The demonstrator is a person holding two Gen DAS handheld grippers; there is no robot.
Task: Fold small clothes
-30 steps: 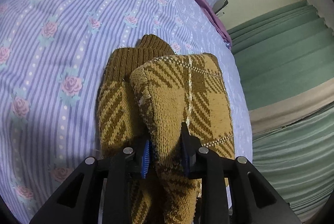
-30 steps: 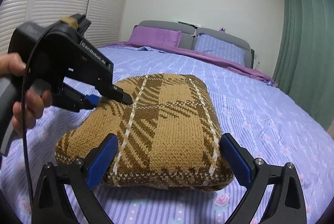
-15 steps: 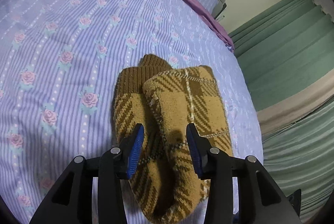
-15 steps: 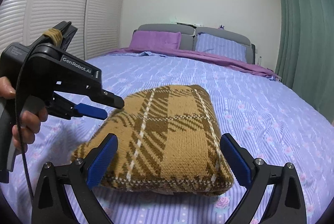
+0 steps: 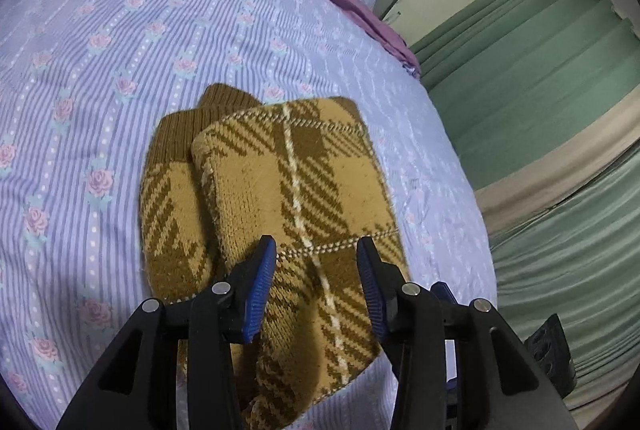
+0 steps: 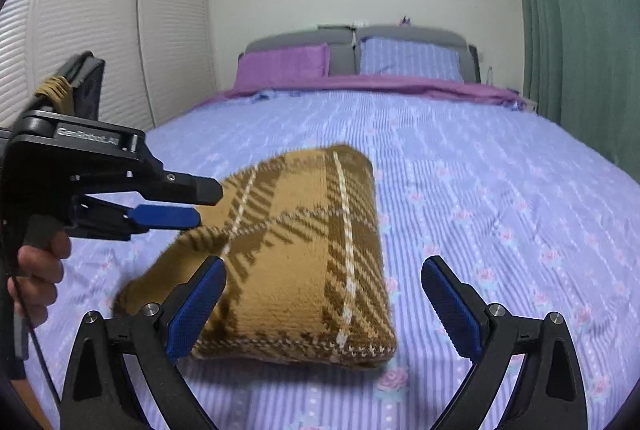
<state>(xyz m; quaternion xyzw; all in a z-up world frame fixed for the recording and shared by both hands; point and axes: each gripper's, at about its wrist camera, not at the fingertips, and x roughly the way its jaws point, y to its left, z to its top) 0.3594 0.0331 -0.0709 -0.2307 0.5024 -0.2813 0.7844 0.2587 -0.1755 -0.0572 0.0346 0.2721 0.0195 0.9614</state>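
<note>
A small brown and tan plaid knitted sweater (image 5: 288,197) lies folded on the bed; it also shows in the right wrist view (image 6: 304,250). Its dark ribbed cuff (image 5: 188,125) sticks out at the far left side. My left gripper (image 5: 316,270) is open and empty, held above the near part of the sweater; in the right wrist view it hangs at the left (image 6: 176,205), above the sweater's left edge. My right gripper (image 6: 322,294) is wide open and empty, just in front of the sweater's near edge.
The bed (image 6: 500,189) has a lilac striped cover with roses. A purple pillow (image 6: 284,65) and a striped pillow (image 6: 408,57) lean on the grey headboard. Green curtains (image 5: 560,117) hang at the right. White louvred wardrobe doors (image 6: 100,53) stand at the left.
My left gripper has let go of the sweater's fold, opened and lifted back above it. The right gripper has drawn back a little and stays open.
</note>
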